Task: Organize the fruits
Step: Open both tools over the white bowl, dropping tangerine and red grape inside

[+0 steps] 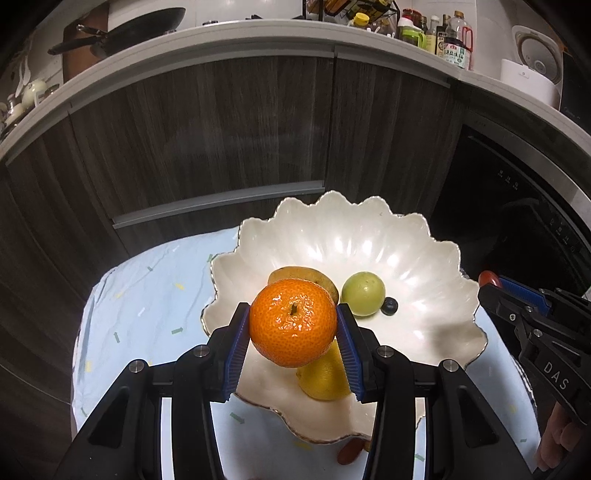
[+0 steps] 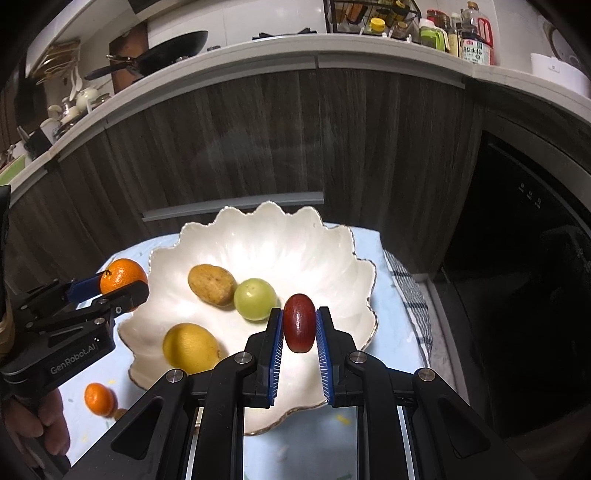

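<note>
A black wok [image 2: 173, 50] leaned on the grey countertop [image 1: 258, 37] above dark wood-grain cabinet doors [image 1: 199, 136]. Sauce bottles [image 1: 456, 46] clustered beside a white rice cooker [image 1: 535, 70], and a black wire rack [image 2: 369, 16] stood behind. A dark appliance front [image 2: 532, 280] filled the right side.
</note>
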Available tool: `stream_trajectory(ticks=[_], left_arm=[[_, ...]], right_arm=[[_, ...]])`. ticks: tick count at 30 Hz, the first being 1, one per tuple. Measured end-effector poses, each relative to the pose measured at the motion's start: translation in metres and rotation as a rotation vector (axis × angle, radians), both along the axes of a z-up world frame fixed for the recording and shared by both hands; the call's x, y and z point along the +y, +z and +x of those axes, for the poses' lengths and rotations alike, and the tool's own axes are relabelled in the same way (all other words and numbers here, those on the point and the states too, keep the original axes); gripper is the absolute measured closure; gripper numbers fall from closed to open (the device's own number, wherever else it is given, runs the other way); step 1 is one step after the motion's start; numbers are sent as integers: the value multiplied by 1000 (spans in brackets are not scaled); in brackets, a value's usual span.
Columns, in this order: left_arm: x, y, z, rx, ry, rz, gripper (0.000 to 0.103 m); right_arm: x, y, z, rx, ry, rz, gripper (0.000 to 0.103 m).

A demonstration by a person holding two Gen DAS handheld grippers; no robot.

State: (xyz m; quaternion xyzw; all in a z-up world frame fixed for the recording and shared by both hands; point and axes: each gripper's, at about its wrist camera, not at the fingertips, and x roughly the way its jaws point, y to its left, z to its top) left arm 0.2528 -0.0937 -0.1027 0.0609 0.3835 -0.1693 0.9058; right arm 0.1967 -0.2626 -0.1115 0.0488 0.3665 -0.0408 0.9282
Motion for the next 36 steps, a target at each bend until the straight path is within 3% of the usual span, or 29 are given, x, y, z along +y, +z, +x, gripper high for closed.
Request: stream_trajectory(ticks=[15, 18, 25, 29, 36], left_arm=[[-3, -12, 11, 44, 1, 14, 56], [-1, -9, 9, 26, 11, 16, 39], [3, 2, 1, 1, 21, 13, 33], [7, 10, -5, -14, 30, 13, 30], [17, 26, -21, -40, 50, 5, 29]], right_arm=[[-2, -12, 10, 56, -15, -4, 81], [-1, -11, 8, 49, -20, -13, 66], [-1, -1, -2, 21, -46, -18, 43], [1, 6, -9, 5, -50, -22, 37], [9, 19, -23, -23, -45, -23, 37]])
